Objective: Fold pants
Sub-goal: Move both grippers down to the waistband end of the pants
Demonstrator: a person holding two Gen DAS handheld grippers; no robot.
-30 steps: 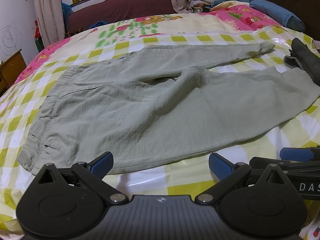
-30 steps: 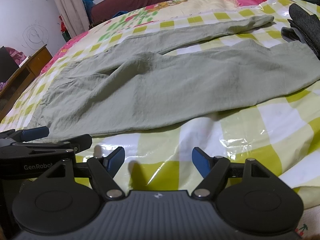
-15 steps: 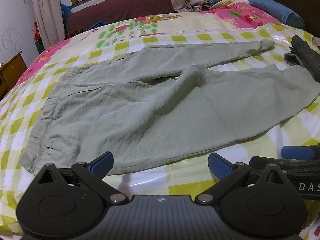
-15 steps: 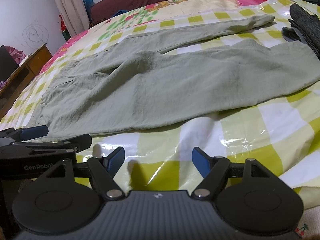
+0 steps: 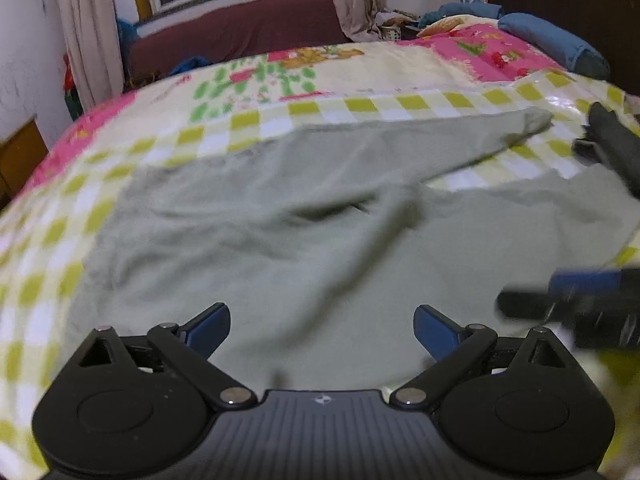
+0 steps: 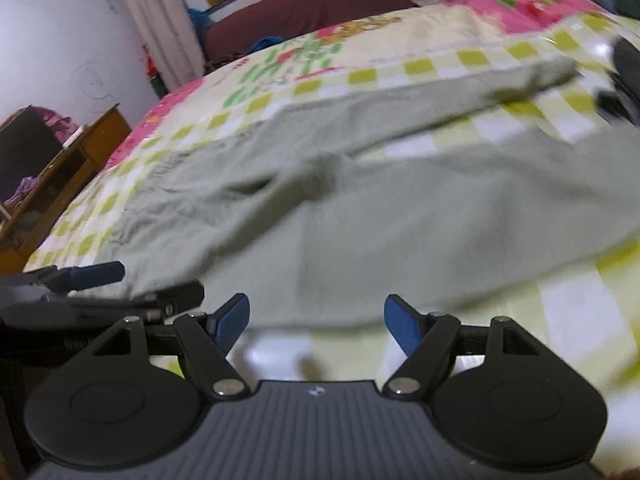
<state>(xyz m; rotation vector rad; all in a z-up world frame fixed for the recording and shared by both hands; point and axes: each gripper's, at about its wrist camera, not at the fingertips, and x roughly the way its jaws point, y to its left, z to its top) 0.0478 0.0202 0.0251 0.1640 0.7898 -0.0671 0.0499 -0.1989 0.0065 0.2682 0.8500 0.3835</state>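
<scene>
The pants [image 5: 320,248] are pale green and are spread flat on a bed. The bed is covered by a shiny sheet [image 5: 48,240] with yellow and white squares. Both pictures are a bit blurred.

At the far left of the right wrist view, a brown wooden cabinet [image 6: 60,184] is seen beside the bed. The waist end of the pants is laid toward that left side. The cloth there is bunched and wrinkled.

The left gripper [image 5: 322,330] is held low over the near part of the pants. Its jaws are spread wide, and nothing is held between them. Its blue fingertips [image 5: 210,330] are seen just above the green cloth.

In the middle, a raised fold is made where the two legs meet. The far leg is stretched up and to the right, and the near leg is spread out wide to the right.

The right gripper [image 6: 316,322] is held at the near edge of the pants, over the shiny sheet. Its jaws are also spread wide and are empty. It is seen beside the left gripper.

At the far right, a dark cloth thing [image 5: 616,144] is laid on the bed near the leg ends. A blue pillow [image 5: 552,44] is seen behind it.
</scene>
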